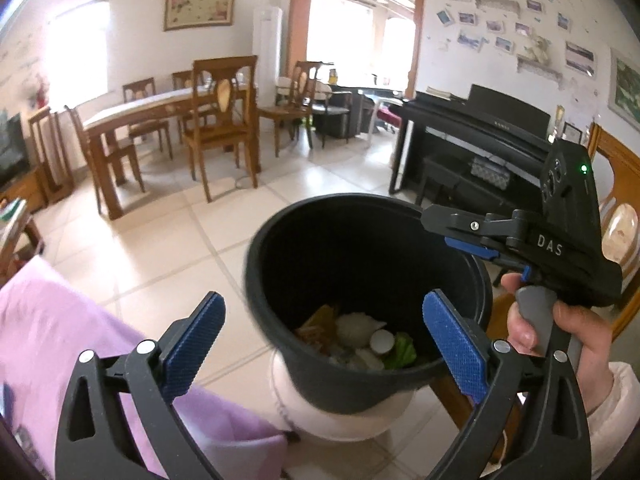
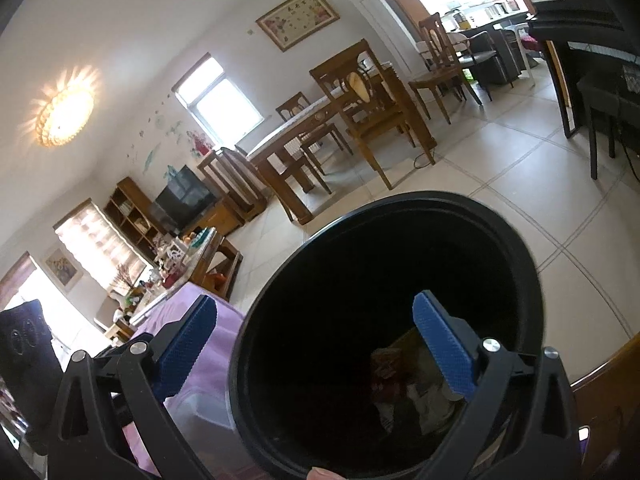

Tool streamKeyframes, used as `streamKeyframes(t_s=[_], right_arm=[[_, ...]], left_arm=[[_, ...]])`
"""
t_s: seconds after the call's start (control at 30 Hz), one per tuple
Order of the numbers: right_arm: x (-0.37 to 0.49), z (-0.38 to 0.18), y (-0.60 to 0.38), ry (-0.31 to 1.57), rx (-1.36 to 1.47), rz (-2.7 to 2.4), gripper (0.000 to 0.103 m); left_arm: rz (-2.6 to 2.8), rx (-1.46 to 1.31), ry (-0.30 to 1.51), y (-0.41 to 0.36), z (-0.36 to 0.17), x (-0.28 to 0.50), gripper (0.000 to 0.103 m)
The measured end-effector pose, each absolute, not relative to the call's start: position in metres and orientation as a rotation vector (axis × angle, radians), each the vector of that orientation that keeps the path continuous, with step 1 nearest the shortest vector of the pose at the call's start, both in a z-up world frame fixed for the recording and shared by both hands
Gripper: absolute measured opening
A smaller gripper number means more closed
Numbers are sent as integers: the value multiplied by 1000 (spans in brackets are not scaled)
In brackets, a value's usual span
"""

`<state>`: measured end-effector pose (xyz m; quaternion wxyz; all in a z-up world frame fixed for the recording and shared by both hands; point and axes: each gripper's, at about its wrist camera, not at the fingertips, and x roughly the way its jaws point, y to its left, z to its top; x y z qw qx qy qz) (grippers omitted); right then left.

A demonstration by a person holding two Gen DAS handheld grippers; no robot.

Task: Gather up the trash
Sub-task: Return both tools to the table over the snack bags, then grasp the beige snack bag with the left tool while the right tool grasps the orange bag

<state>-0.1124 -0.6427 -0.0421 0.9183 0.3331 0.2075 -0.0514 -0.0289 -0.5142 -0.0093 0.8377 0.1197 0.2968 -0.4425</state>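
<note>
One black bin (image 1: pixel 360 280) sits between the spread pads of the left hand-held gripper (image 1: pixel 324 344), holding several scraps of trash (image 1: pixel 360 336). The right hand-held gripper (image 2: pixel 316 344) straddles the rim, jaws also apart; its right pad is inside. Trash is dim there. Open tiled floor (image 1: pixel 160 240) lies beyond.

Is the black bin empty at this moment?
No. The left wrist view shows the black bin holding trash at its bottom.

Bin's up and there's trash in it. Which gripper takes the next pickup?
Left, probably. The left gripper is open and empty, while the right gripper reaches over the black bin rim.
</note>
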Motion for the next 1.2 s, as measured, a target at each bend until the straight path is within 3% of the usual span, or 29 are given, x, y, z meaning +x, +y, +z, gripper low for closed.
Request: streamKeyframes(t_s=[0.27, 0.63, 0.9, 0.97, 1.03, 1.2], right_arm=[[-91, -18, -572, 471, 575, -3, 98], [-33, 2, -398, 608, 317, 387, 97], [-12, -15, -269, 752, 122, 659, 92], [-8, -20, -247, 777, 96, 683, 83], [-5, -27, -232, 807, 81, 698, 75], [5, -41, -209, 876, 84, 700, 63]], left_arm=[[-803, 143, 619, -395, 11, -25, 97], [-488, 91, 661, -185, 4, -33, 97], [-368, 255, 769, -125, -22, -42, 97], [-384, 267, 804, -128, -28, -38, 89], [-401, 275, 885, -129, -41, -28, 63], [-444, 243, 940, -123, -57, -21, 54]])
